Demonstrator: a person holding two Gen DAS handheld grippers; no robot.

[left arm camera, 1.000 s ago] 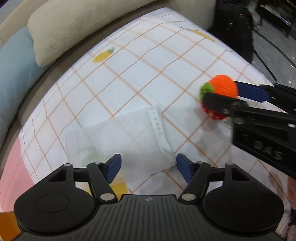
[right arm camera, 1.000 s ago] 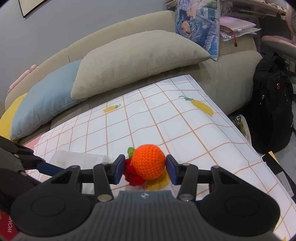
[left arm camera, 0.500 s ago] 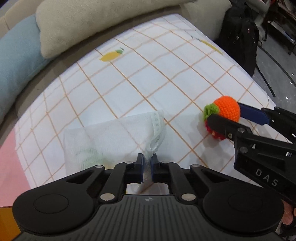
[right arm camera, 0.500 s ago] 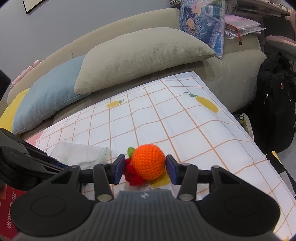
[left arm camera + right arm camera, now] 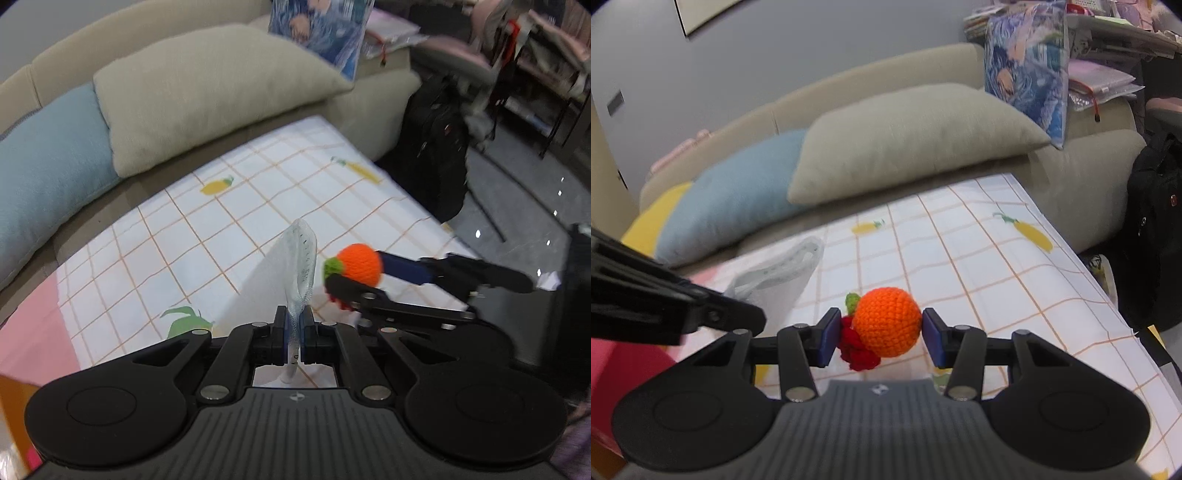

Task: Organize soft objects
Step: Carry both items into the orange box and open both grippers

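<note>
My left gripper (image 5: 293, 326) is shut on the zipper edge of a white mesh bag (image 5: 291, 266), which hangs lifted above the checked cloth (image 5: 229, 236). In the right wrist view the bag (image 5: 783, 273) rises at the left, behind the left gripper's dark finger (image 5: 701, 317). My right gripper (image 5: 881, 336) is shut on a crocheted toy: an orange ball (image 5: 888, 321) with a green leaf and a red part (image 5: 857, 350). In the left wrist view the toy (image 5: 358, 264) and the right gripper (image 5: 364, 275) sit just right of the bag's mouth.
A beige cushion (image 5: 908, 136) and a blue cushion (image 5: 731, 206) lie along the sofa back behind the cloth. A black backpack (image 5: 1156, 236) stands on the floor at the right. A printed pillow (image 5: 1027, 70) leans at the far right of the sofa.
The left gripper closed on the mesh bag's edge and then lifted it off the cloth, tilting upward. The right gripper kept hold of the crocheted toy and rose a little.
</note>
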